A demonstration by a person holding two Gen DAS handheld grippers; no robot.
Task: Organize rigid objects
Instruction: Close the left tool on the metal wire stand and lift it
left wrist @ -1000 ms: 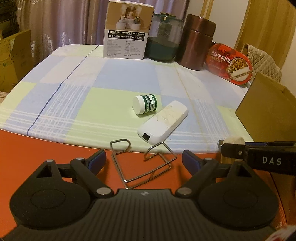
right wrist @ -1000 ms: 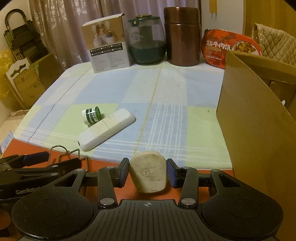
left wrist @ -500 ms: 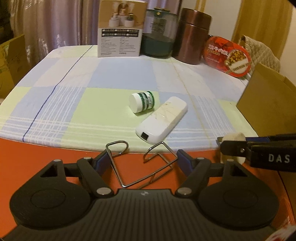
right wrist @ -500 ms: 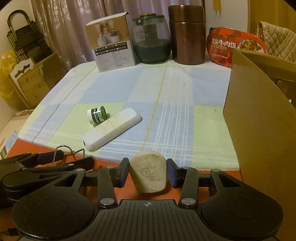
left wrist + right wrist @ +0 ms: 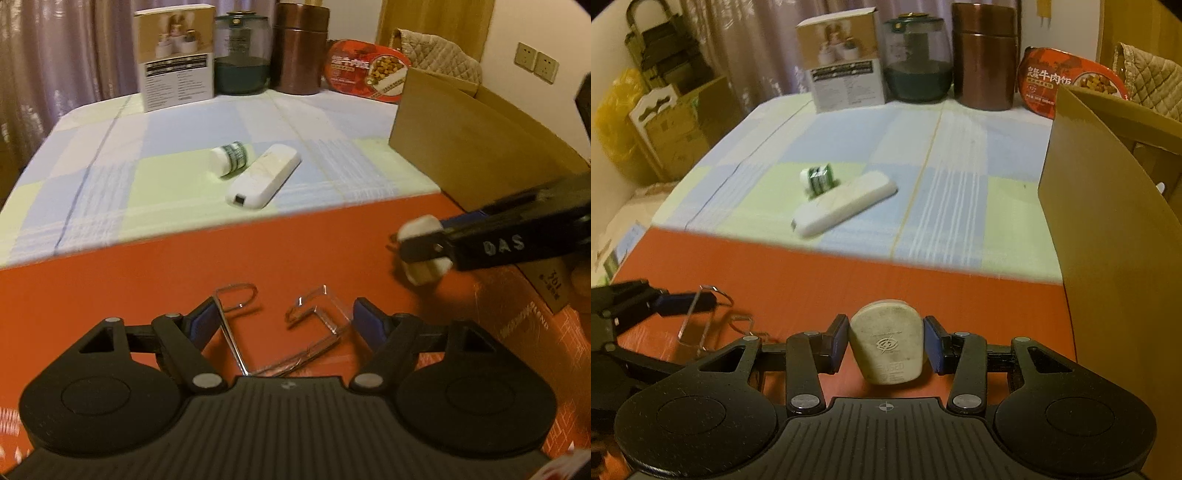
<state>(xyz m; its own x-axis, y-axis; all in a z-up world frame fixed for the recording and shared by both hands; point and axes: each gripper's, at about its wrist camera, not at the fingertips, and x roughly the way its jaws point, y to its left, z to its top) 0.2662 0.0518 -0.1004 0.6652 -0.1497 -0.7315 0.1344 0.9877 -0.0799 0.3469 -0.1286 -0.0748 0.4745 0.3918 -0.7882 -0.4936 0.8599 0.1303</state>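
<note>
Right claw pinching off-white plastic plug, left claw clamping bent metal wire hook; lift both level, clear brown cardboard box wall before releasing.

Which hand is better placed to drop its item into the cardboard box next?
Right. The right gripper already holds the white plug and sits beside the cardboard box. The left gripper, around the wire hook, is farther away.

I see a shiny bent metal wire clip, a matt scuffed plastic plug and a smooth orange tabletop.
</note>
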